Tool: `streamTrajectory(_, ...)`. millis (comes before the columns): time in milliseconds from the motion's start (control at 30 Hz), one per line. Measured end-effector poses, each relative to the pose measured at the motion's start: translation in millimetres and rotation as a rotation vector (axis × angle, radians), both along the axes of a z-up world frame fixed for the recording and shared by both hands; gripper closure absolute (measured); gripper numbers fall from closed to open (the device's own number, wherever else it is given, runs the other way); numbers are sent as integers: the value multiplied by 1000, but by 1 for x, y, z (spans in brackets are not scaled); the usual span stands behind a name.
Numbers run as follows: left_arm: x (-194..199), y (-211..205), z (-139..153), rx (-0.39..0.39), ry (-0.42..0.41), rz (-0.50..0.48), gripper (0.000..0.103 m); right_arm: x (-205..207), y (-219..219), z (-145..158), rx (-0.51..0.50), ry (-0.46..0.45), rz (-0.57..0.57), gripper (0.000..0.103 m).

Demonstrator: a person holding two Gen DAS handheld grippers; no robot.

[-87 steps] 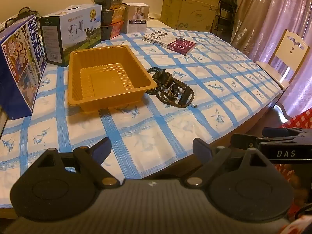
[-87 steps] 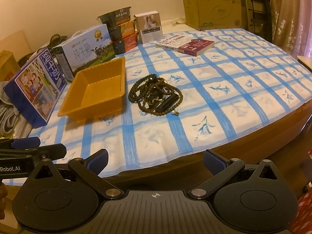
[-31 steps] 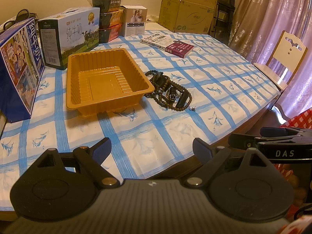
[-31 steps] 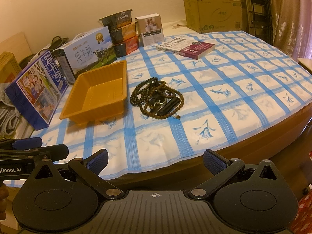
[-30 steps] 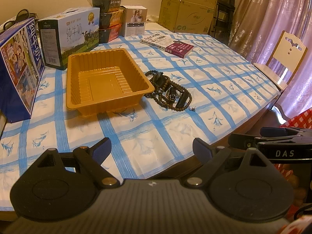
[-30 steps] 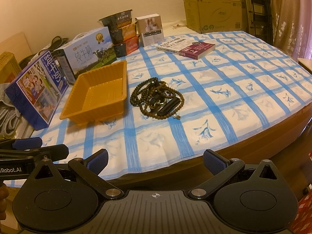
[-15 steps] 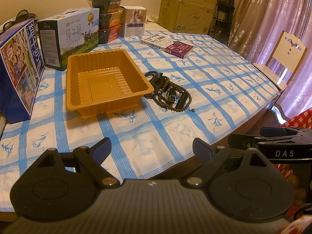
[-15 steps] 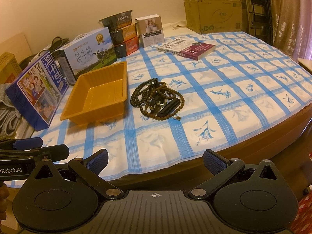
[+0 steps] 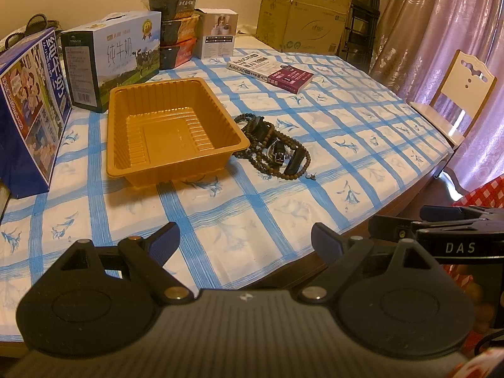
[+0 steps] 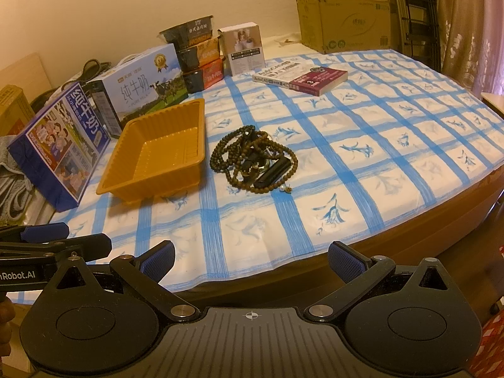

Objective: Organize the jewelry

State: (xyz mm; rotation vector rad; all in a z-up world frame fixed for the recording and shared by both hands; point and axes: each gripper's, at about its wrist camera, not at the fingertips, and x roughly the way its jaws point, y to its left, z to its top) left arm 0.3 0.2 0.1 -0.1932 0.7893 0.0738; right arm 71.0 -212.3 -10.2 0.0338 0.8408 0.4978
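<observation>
Boxes point(image 9: 113, 60) behind tray point(image 9: 170, 132); book point(image 10: 300, 77)

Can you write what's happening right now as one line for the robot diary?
phase: approach | left gripper: open, empty | right gripper: open, empty | bead jewelry pile: on tablecloth beside tray | orange tray: empty

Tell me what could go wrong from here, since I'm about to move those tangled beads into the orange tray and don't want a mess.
1. The bead strands lie knotted with a black clasp-like piece, so one pinch may drag the whole heap.
2. A tiny loose piece beside the pile could be left behind or knocked away.
3. The orange tray looks light and nothing holds it; both the left tool and right tool are open, short of the table, so it may slide.
</observation>
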Motion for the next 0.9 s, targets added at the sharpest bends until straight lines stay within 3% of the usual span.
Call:
streamTrajectory(333, 8, 2, -1, -10, 10, 6, 14, 2, 3, 10, -1, 2, -6, 0)
streamTrajectory(567, 12, 12, -17, -24, 6, 21, 14, 11, 1, -13, 5, -6, -14, 0)
streamTrajectory(900, 29, 53, -51, -44, -50, 184, 20, 45, 7, -38, 41, -65, -49, 0)
